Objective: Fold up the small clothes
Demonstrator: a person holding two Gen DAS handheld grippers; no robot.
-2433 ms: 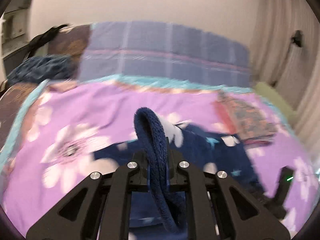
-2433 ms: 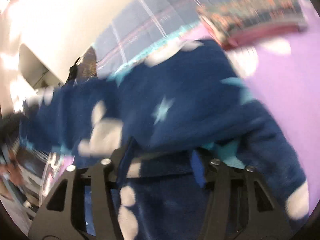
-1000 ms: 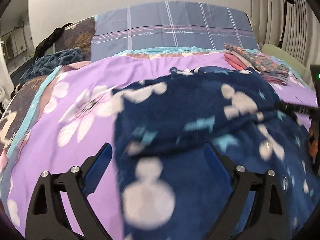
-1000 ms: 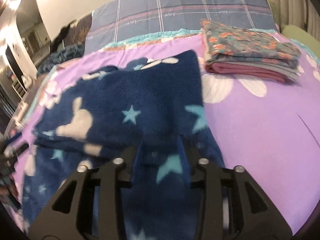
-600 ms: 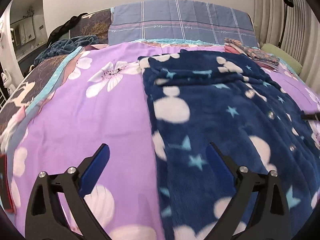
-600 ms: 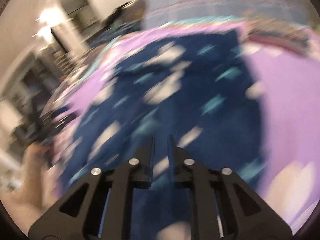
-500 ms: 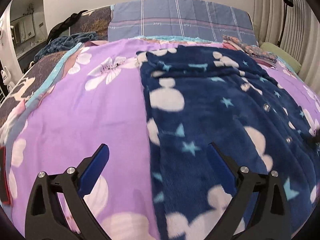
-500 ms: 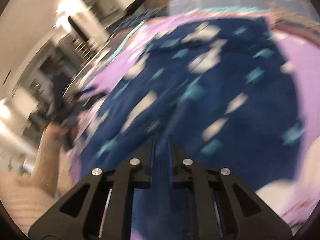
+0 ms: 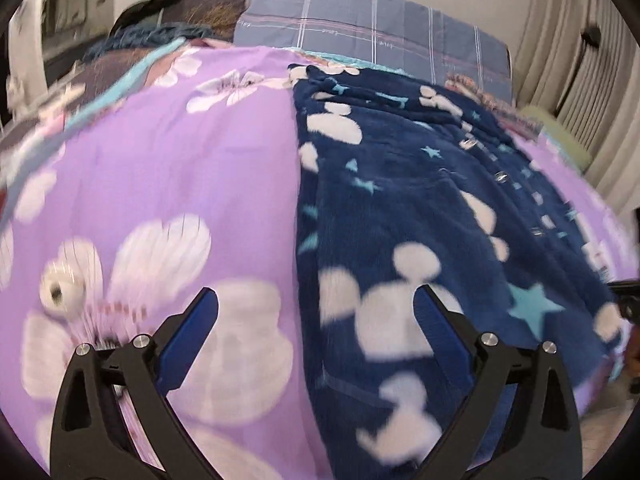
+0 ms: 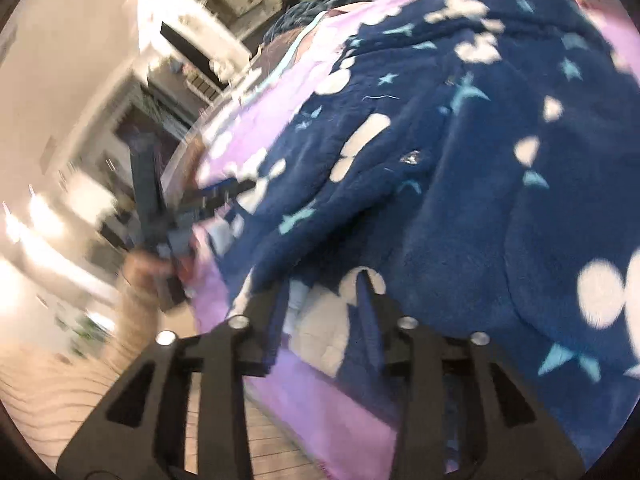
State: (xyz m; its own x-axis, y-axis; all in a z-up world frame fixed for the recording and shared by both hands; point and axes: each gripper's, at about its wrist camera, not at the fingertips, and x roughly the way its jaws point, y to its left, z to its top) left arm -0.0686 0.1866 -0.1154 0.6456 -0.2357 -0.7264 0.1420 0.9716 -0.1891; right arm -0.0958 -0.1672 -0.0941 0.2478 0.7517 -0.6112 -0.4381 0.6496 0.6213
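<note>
A navy fleece garment (image 9: pixel 420 208) with white shapes, teal stars and a row of snaps lies spread lengthwise on the purple floral bedspread (image 9: pixel 180 168). My left gripper (image 9: pixel 316 316) is open and empty, straddling the garment's left edge near its near end. In the right wrist view the same garment (image 10: pixel 480 140) fills the frame, and my right gripper (image 10: pixel 322 304) is open at the garment's near hem by the bed's edge, with hem fabric between the fingers. The left gripper (image 10: pixel 208 200) appears there, blurred, at the far side.
A grey plaid pillow (image 9: pixel 372 40) lies at the head of the bed. A folded stack of patterned clothes (image 9: pixel 476 88) sits behind the garment at right. Dark clothing (image 9: pixel 152 36) is piled at back left. Curtains (image 9: pixel 580 60) hang at right. Wooden floor (image 10: pixel 100 368) shows below the bed edge.
The left gripper has come lower and closer to the garment's near left edge. The right gripper has opened from nearly shut and moved down to the near hem at the bed's edge.
</note>
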